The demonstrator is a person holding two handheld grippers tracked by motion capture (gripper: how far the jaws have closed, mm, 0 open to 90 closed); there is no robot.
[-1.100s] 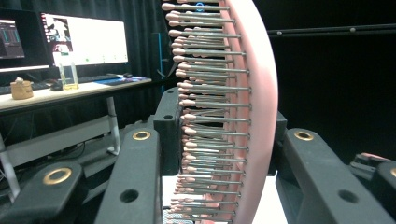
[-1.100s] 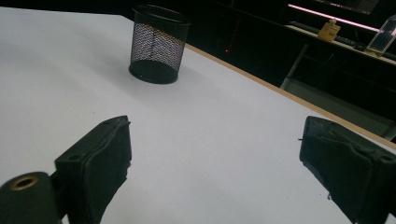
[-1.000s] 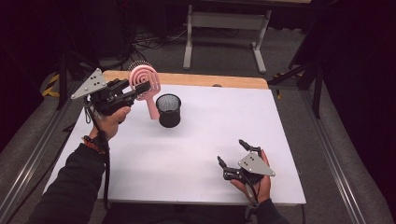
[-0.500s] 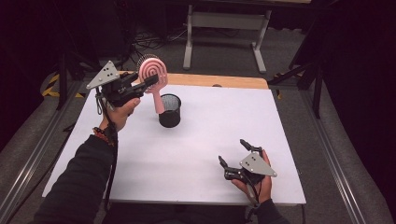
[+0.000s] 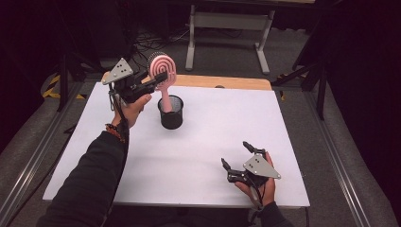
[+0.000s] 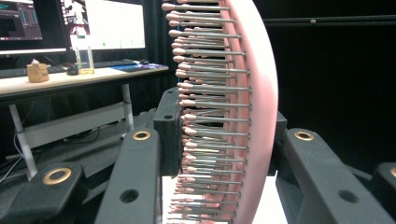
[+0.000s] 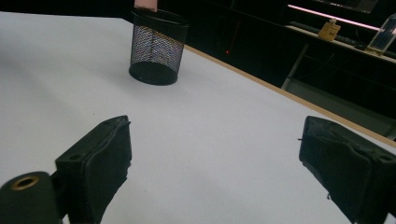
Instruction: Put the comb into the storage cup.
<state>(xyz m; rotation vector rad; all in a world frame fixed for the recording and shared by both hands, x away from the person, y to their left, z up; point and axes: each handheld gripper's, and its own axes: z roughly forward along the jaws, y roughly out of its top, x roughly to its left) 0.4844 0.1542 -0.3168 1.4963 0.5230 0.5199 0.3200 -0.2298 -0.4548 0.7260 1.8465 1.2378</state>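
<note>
Since a second ago the left gripper (image 5: 153, 81) has swung the pink hairbrush (image 5: 163, 78) from a slant beside the black mesh cup (image 5: 171, 112) to nearly upright, handle down into the cup's mouth — the round head stands above the rim. Its jaws are clamped on the brush's head, one on the bristle side and one on the smooth back, as the left gripper view shows with the bristles (image 6: 205, 116) running between them. The cup stands on the white table (image 5: 198, 156) towards its far left part. Well apart, near the front right edge, the right gripper (image 5: 236, 161) rests low in the person's hand with its jaws spread wide and nothing between them — it has hardly shifted. From the right gripper view the cup (image 7: 158, 46) sits far ahead on the left, the brush handle's pink tip (image 7: 145, 4) just above its rim.
</note>
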